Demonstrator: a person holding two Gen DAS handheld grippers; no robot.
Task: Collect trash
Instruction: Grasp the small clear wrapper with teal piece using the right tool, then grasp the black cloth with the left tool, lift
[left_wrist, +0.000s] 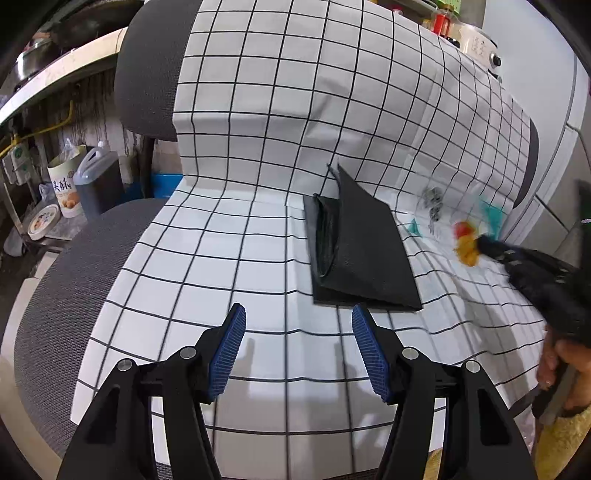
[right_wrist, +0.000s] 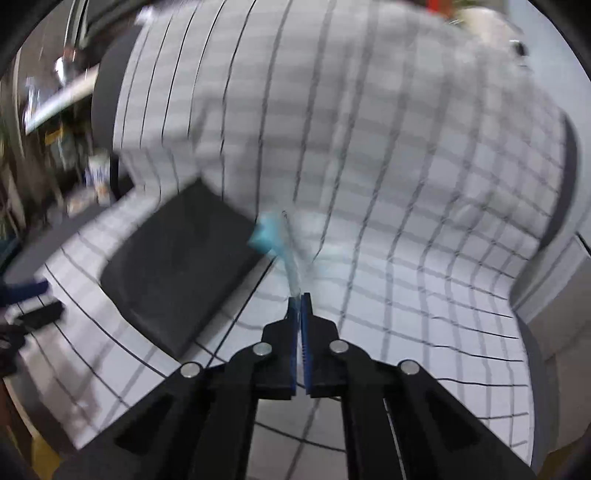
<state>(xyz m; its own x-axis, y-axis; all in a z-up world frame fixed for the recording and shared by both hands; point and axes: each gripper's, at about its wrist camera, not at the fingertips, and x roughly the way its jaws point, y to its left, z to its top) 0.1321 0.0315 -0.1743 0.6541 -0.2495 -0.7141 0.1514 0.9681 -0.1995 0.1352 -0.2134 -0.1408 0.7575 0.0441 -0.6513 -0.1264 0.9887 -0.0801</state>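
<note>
A black trash bag (left_wrist: 354, 247) lies flat on the white checked cloth (left_wrist: 236, 229) over the chair seat, its mouth gaping on its left side. My left gripper (left_wrist: 299, 321) is open and empty, just in front of the bag's near edge. My right gripper (left_wrist: 484, 245) is at the right, shut on a clear plastic wrapper (left_wrist: 458, 218) with teal, red and orange print, held above the cloth to the right of the bag. In the blurred right wrist view the right gripper (right_wrist: 300, 297) pinches the wrapper (right_wrist: 275, 240), and the bag (right_wrist: 177, 266) lies to its left.
The cloth drapes over a grey mesh office chair (left_wrist: 55, 295). To the left are a counter (left_wrist: 55, 74), a white tin (left_wrist: 64, 184), a dark jug (left_wrist: 98, 177) and a tape roll (left_wrist: 42, 221). A grey cabinet (left_wrist: 565, 140) stands at the right.
</note>
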